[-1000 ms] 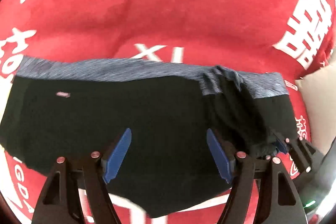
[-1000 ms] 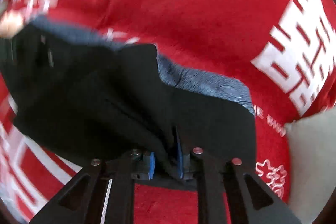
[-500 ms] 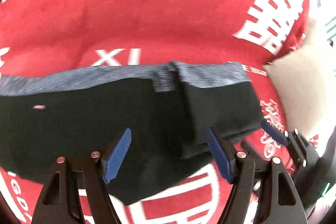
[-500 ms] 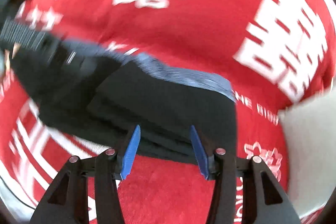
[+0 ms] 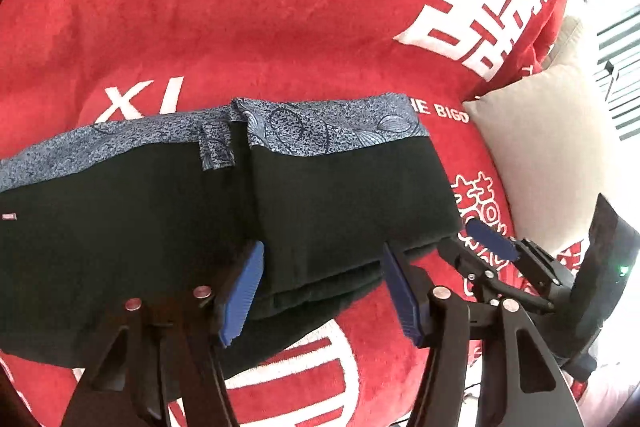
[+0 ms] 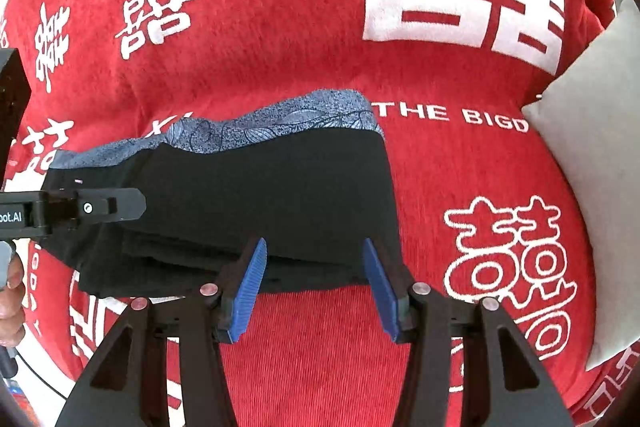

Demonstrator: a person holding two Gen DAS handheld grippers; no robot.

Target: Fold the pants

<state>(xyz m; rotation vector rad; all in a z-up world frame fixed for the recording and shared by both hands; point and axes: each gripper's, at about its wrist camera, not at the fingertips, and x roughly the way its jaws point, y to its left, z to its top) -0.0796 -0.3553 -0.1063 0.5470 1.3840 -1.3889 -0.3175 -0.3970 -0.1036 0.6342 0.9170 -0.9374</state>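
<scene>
Black pants (image 5: 160, 219) with a blue-grey patterned waistband (image 5: 332, 127) lie on the red blanket, the right part folded over onto the middle. They also show in the right wrist view (image 6: 272, 195). My left gripper (image 5: 320, 287) is open and empty over the near edge of the folded layer. My right gripper (image 6: 312, 283) is open and empty just in front of the pants' near right edge. The right gripper (image 5: 492, 247) also shows at the right of the left wrist view, and the left gripper (image 6: 100, 207) at the left of the right wrist view.
A red blanket (image 6: 320, 27) with white characters and lettering covers the surface. A beige cushion (image 6: 600, 167) lies at the right, close to the pants; it also shows in the left wrist view (image 5: 540, 155). A hand (image 6: 10, 299) shows at the left edge.
My right gripper let go of the folded pants flap, opened and drew back toward me. The flap now lies flat on the pants. The left gripper stayed open and shifted right.
</scene>
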